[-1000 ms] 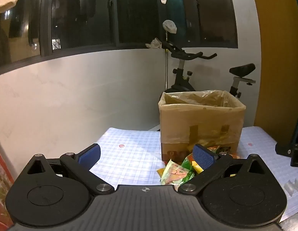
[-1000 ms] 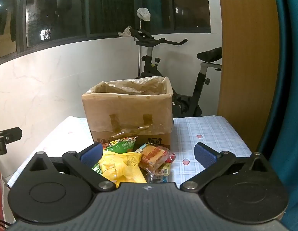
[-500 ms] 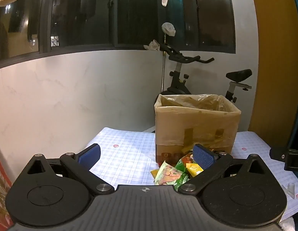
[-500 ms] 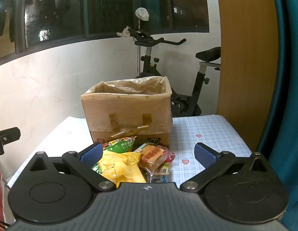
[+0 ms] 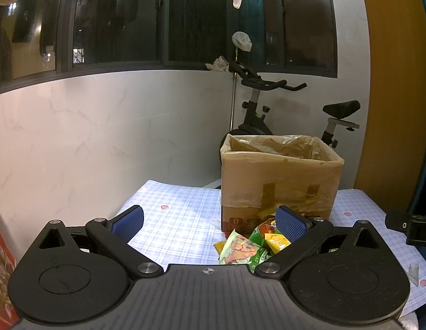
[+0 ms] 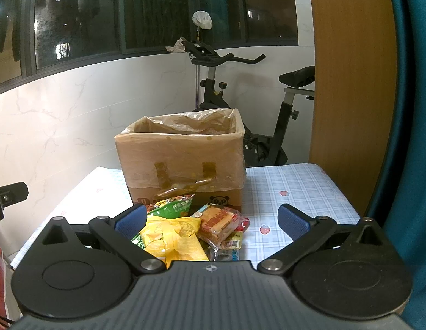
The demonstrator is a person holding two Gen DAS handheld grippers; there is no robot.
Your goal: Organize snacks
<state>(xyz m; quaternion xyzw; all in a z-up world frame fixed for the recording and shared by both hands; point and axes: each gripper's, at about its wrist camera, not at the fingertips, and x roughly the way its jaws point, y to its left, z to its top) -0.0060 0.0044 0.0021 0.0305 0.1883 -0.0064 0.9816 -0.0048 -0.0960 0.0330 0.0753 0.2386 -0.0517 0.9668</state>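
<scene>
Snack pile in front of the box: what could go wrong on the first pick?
1. The packets overlap, so the open right gripper may pinch two or drag neighbours.
2. The cardboard box has a loose plastic liner at the rim; a dropped packet may catch on it.

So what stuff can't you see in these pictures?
- Inside of the cardboard box: both wrist views look at its side, so its walls and plastic liner hide any contents.
- Bottom of the snack pile: the right gripper body cuts off the near packets; the left view shows only a few.
- Small print on the packets: too small to read.
- The other gripper: only an edge shows in each view.
</scene>
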